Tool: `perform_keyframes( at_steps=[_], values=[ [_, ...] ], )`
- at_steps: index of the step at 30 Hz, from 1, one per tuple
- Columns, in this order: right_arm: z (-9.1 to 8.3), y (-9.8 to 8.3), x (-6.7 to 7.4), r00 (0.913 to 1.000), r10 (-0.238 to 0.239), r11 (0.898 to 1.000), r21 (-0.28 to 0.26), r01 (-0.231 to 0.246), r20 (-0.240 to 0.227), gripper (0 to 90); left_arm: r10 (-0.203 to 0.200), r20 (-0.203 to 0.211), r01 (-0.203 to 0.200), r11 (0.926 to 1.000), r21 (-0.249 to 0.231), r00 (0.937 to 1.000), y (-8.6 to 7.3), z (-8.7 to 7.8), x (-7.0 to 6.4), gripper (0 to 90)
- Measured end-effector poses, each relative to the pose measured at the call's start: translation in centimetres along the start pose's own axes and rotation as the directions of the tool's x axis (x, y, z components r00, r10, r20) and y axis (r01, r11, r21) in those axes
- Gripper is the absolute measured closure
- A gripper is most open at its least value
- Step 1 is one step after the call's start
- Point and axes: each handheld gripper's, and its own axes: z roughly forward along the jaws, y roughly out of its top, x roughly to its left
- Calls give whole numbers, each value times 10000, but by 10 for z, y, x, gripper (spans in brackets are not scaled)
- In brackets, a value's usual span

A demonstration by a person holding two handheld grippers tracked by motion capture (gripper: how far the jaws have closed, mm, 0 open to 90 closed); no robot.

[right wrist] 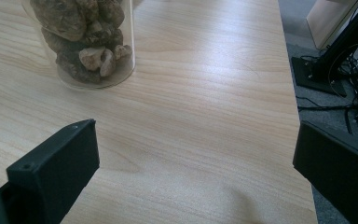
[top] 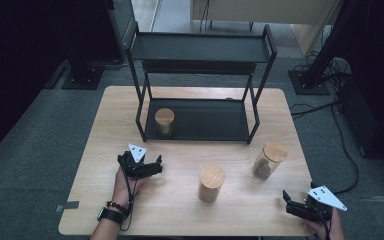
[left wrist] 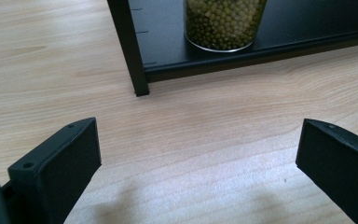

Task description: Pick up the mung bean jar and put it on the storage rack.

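Both grippers' fingers are held wide apart, nothing gripped. Bean jar (left wrist: 223, 23) is shelved; middle jar (top: 211, 183) could be toppled if clipped by left gripper (top: 147, 169).

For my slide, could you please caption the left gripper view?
Open left gripper facing a jar of green beans on the rack.
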Motion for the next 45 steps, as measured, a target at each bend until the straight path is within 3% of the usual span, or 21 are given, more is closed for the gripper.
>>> perform_keyframes(
  at_steps=[45],
  values=[
    [0, 0, 0, 10000, -32, 10000, 23, 31, 72, 0, -29, -137, 31, 9999, 122, 9999, -22, -31, 24, 0]
  ],
)
